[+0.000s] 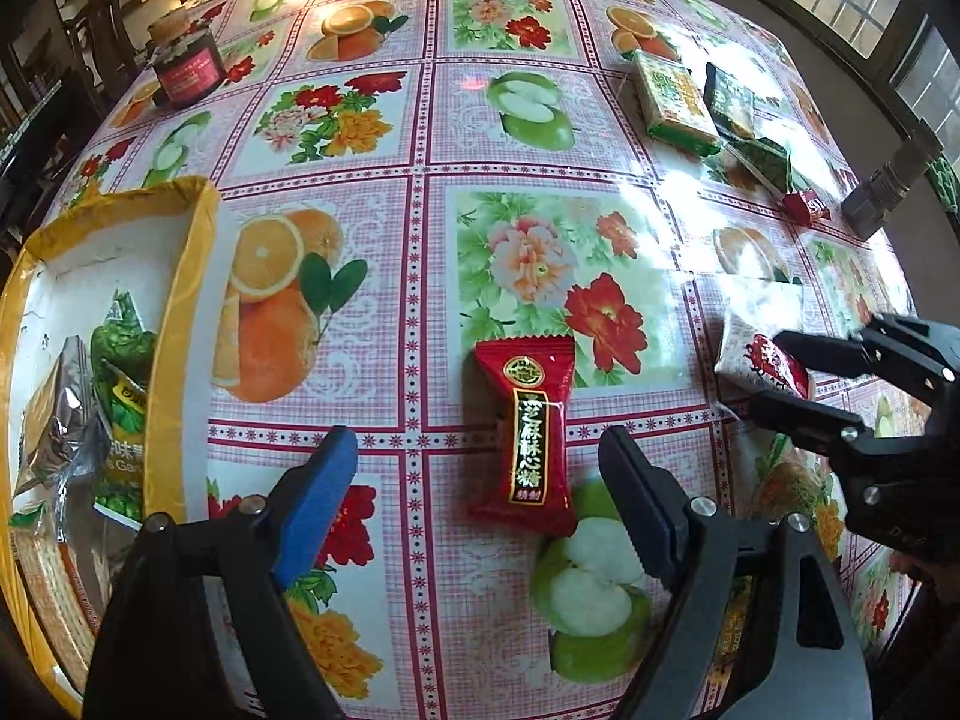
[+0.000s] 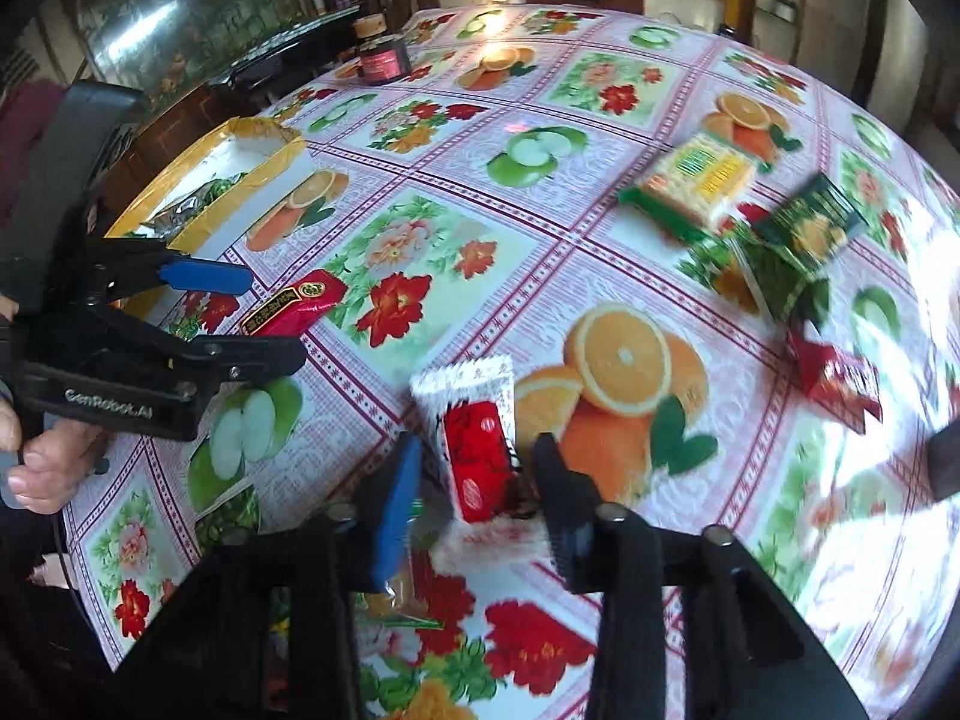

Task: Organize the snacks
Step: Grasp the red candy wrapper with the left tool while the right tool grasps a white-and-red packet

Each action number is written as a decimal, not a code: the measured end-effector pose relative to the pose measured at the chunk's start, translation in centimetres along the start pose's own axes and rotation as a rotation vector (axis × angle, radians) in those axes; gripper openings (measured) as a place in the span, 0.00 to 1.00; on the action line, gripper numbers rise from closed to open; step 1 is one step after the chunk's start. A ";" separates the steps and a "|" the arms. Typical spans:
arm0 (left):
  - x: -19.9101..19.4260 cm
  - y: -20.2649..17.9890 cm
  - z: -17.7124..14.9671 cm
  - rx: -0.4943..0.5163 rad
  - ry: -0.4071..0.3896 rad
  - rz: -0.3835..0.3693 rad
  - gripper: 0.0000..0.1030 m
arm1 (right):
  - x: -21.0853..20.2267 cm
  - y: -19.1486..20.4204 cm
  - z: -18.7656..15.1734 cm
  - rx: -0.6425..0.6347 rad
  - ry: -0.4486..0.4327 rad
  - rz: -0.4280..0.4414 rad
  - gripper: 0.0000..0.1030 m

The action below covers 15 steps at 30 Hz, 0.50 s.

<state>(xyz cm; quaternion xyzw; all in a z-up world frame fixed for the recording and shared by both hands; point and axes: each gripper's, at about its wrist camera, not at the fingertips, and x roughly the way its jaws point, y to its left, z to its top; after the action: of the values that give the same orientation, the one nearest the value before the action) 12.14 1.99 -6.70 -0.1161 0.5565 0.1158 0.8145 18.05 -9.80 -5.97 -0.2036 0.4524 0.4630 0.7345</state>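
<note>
A red candy packet [image 1: 522,432] with gold lettering lies flat on the flowered tablecloth. My left gripper [image 1: 480,480] hovers just over it, open, one finger on each side and neither touching. In the right wrist view that gripper [image 2: 270,318] comes in from the left above the same red candy [image 2: 294,306]. My right gripper [image 2: 477,441] is shut on a white-and-red snack packet [image 2: 474,420], which bulges between the pads. From the left wrist view the right gripper [image 1: 768,372] pinches this packet [image 1: 750,348] at the right edge.
A yellow-rimmed box [image 1: 180,276] at the left holds several snack bags. At the far right lie a green-and-yellow cracker pack [image 1: 675,102], a dark green packet [image 1: 729,99] and a small red packet [image 1: 807,207]. A jar [image 1: 186,66] stands at the back left. A person's hand [image 2: 36,462] holds the left gripper.
</note>
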 end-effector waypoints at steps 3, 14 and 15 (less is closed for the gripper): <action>0.2 -0.4 0.3 0.010 0.000 0.010 0.81 | 0.0 0.5 -0.3 -0.003 -0.013 0.008 0.34; 0.0 -2.4 -0.1 0.082 -0.050 0.033 0.58 | -0.8 -0.5 -1.8 0.190 -0.105 0.058 0.25; -0.1 -2.6 -0.2 0.093 -0.055 0.027 0.45 | -1.0 -0.5 -2.0 0.200 -0.114 0.057 0.25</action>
<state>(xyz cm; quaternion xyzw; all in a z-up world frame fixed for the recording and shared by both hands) 12.80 -0.56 -6.49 -0.0671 0.5401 0.1040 0.8324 17.36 -11.97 -6.23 -0.0897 0.4596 0.4473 0.7620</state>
